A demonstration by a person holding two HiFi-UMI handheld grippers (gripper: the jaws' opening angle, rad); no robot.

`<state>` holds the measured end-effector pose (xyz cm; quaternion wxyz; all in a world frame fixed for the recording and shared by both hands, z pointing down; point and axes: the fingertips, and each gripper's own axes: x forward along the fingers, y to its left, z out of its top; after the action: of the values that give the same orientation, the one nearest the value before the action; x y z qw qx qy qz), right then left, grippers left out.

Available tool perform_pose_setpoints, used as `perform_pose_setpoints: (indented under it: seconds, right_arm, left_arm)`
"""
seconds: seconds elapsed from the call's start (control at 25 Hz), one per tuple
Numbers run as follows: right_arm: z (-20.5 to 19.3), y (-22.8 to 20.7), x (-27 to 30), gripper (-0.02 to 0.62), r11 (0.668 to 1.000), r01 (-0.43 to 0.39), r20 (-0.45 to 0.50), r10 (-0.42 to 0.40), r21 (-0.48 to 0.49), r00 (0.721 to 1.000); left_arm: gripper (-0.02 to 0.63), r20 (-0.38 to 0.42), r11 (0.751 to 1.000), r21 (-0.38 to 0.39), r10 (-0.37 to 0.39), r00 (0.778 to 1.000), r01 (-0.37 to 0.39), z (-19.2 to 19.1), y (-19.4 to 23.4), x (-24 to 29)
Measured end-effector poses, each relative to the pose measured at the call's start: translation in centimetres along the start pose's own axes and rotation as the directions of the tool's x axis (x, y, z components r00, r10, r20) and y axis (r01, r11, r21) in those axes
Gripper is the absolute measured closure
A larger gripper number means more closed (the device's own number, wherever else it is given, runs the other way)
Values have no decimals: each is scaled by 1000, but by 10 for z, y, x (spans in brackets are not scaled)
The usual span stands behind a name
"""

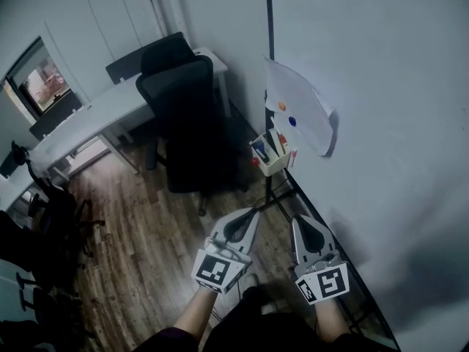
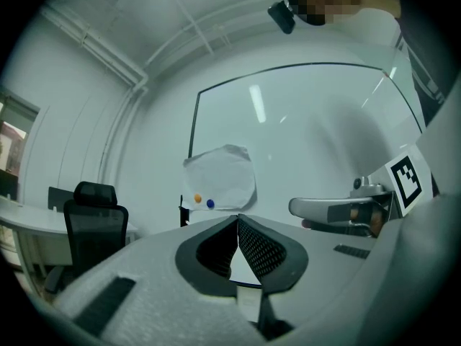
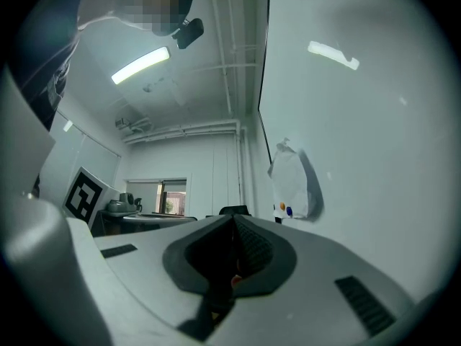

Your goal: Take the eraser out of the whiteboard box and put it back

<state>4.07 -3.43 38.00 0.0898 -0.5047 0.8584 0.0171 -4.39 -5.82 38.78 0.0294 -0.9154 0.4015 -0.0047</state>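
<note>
**2 grippers shut, short of the box**

The chair (image 1: 183, 116) stands left, with open floor (image 1: 146, 226) beside it. The left gripper (image 1: 254, 213) and right gripper (image 1: 299, 220) have their jaws together and empty. Both are near the box (image 1: 272, 163) at the whiteboard (image 1: 381, 86) edge. The eraser (image 1: 261, 151) is probably the dark block inside.

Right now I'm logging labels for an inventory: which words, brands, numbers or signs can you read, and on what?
No text can be read.
Marker cube of the left gripper: black-and-white square code, no letters.
Marker cube of the right gripper: the same.
Paper sheet on the whiteboard: no writing shows.
Whiteboard box: any print too small to tell.
</note>
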Motion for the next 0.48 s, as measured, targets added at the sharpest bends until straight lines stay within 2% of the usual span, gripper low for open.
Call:
perform_pose_setpoints:
  seconds: [0.32, 0.48]
  right_arm:
    - [-2, -17, 42, 591, 997, 78, -13, -78, -20, 997]
    - [-5, -23, 60, 592, 994, 109, -14, -110, -29, 994]
  left_arm:
    - [601, 6, 997, 0, -79, 997, 79, -1, 38, 39]
    - [601, -4, 994, -27, -106, 994, 106, -5, 54, 52]
